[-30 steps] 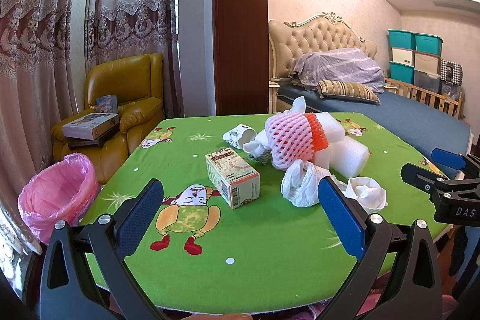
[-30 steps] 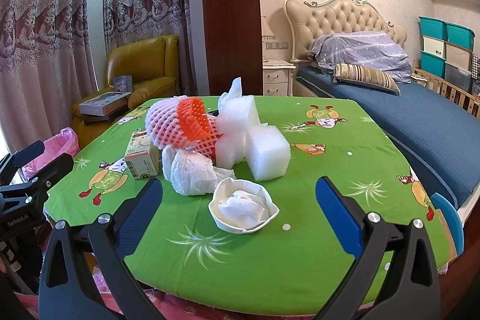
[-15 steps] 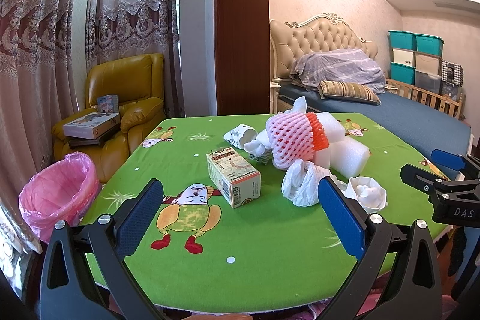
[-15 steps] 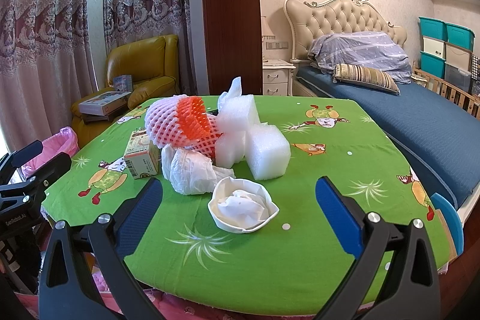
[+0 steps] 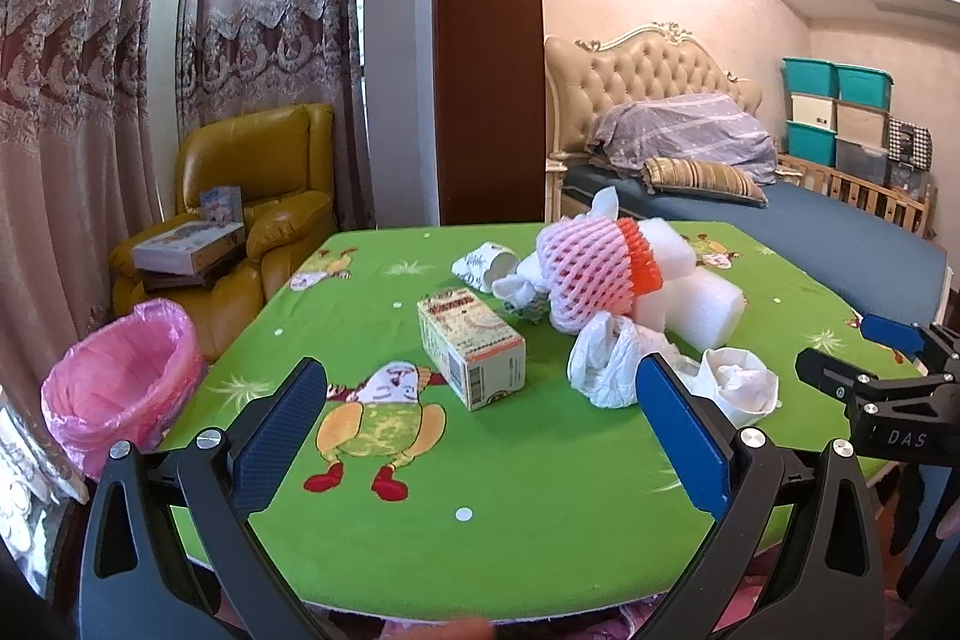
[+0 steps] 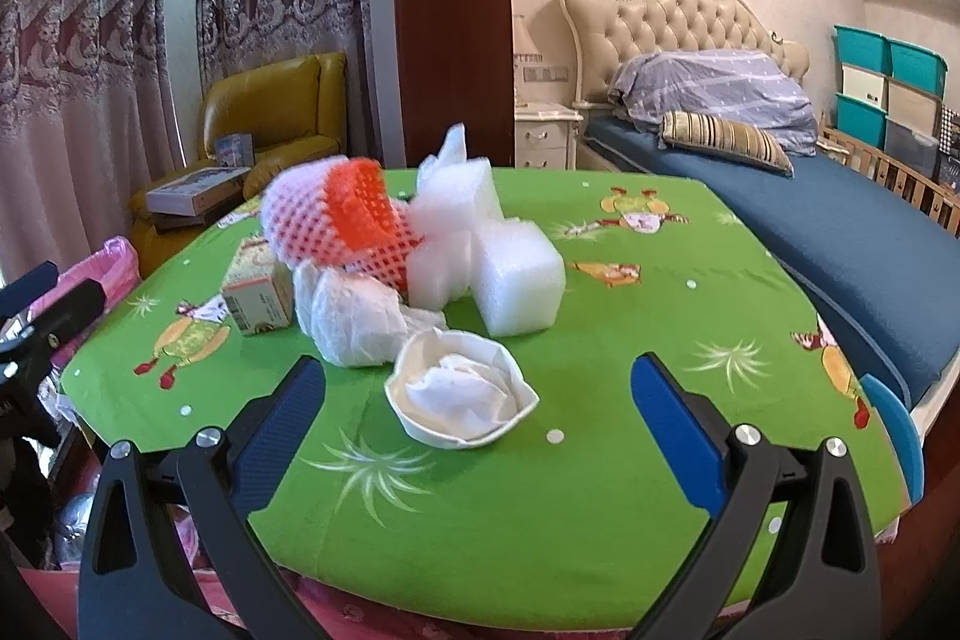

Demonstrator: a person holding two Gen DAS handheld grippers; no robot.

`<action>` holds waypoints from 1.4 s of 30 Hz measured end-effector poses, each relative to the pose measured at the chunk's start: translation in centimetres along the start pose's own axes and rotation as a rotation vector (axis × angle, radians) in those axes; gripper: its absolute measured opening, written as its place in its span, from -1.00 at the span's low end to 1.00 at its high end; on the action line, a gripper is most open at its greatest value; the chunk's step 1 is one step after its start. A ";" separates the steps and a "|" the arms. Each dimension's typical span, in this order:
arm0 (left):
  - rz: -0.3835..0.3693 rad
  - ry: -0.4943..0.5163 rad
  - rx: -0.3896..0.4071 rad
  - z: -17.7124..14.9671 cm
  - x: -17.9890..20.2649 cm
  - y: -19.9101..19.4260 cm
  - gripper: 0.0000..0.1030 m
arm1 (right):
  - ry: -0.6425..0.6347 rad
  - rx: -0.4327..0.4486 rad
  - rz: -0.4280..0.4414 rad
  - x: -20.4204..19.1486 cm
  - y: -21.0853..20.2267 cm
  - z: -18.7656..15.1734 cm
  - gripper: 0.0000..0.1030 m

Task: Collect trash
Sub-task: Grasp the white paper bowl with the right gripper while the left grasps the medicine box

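I'm in a bedroom: a bed (image 6: 840, 220) with a tufted headboard at 2 o'clock, lace curtains (image 5: 180, 70) at 10 o'clock, and a mustard leather armchair (image 5: 252, 196) below them holding flat boxes. In front of me a round table (image 5: 540, 490) wears a bright green cartoon-print cloth. Off its left edge, at 9 o'clock in my left view, sits a bin lined with a pink bag (image 5: 120, 388).

The trash is heaped at the table's middle. White foam blocks (image 6: 516, 280) lie at the back, with a pink-and-orange foam fruit net (image 5: 594, 274) leaning against them. A small printed carton (image 5: 474, 352) lies on its side at 12 o'clock from my left gripper (image 5: 480, 424), apart from the heap. A crumpled white plastic bag (image 6: 354, 322) touches the net, and a crushed white paper bowl with a tissue wad (image 6: 462, 394) lies at 12 o'clock from my right gripper (image 6: 480, 418), just beyond its tips. A squashed paper cup (image 5: 486, 265) lies behind the carton.

Both grippers hover level above the near table edge, side by side, blue pads spread wide, holding and touching nothing.
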State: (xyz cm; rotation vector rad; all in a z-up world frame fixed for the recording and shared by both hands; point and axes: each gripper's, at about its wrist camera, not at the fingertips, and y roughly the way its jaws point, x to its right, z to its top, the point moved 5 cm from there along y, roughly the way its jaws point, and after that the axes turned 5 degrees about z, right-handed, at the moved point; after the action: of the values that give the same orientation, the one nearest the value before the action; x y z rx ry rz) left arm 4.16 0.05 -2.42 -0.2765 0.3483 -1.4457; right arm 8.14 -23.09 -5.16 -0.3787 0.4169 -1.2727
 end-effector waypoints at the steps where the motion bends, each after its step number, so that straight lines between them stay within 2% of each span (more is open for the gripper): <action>1: 0.001 -0.006 -0.013 -0.1 -0.1 0.2 0.87 | 0.004 -0.008 -0.002 0.2 0.3 -0.2 0.91; 8: -0.018 -0.049 -0.126 -1.3 -0.9 2.8 0.87 | 0.030 -0.072 -0.009 1.3 3.2 -1.8 0.91; 12: -0.026 -0.080 -0.139 -1.2 -2.0 4.4 0.87 | 0.030 -0.108 -0.003 1.4 5.3 -2.2 0.91; 15: 0.007 -0.018 -0.144 -1.4 -2.1 6.1 0.87 | 0.020 -0.124 0.000 1.1 6.5 -2.1 0.91; 18: -0.015 0.023 -0.198 -2.0 -1.8 8.0 0.87 | 0.001 -0.147 0.005 0.5 7.9 -2.1 0.91; 22: -0.057 -0.027 -0.290 -2.8 -1.7 10.7 0.87 | -0.011 -0.172 0.011 0.0 9.0 -2.5 0.91; 25: -0.055 -0.065 -0.323 -3.0 -1.7 12.3 0.87 | -0.014 -0.184 0.014 -0.1 9.7 -2.7 0.71; 26: -0.050 -0.071 -0.330 -3.0 -1.7 12.9 0.87 | -0.017 -0.184 0.010 0.0 9.8 -2.8 0.57; 30: -0.038 -0.076 -0.347 -2.9 -1.0 15.0 0.87 | -0.004 -0.155 0.024 0.3 9.6 -2.7 0.46; 38: 0.041 -0.074 -0.341 -1.4 0.0 18.0 0.84 | 0.029 -0.125 0.027 1.5 9.0 -2.6 0.42; 41: 0.063 -0.065 -0.335 -0.9 0.1 18.7 0.70 | 0.037 -0.122 0.030 1.9 8.9 -2.6 0.42; 42: 0.068 -0.061 -0.335 -0.8 0.2 18.9 0.54 | 0.042 -0.123 0.031 2.0 8.9 -2.6 0.42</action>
State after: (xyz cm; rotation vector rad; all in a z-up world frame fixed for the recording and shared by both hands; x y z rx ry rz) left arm 21.13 1.93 -10.51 -0.5724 0.5452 -1.3055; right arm 14.73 -22.93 -11.98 -0.4478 0.5365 -1.2304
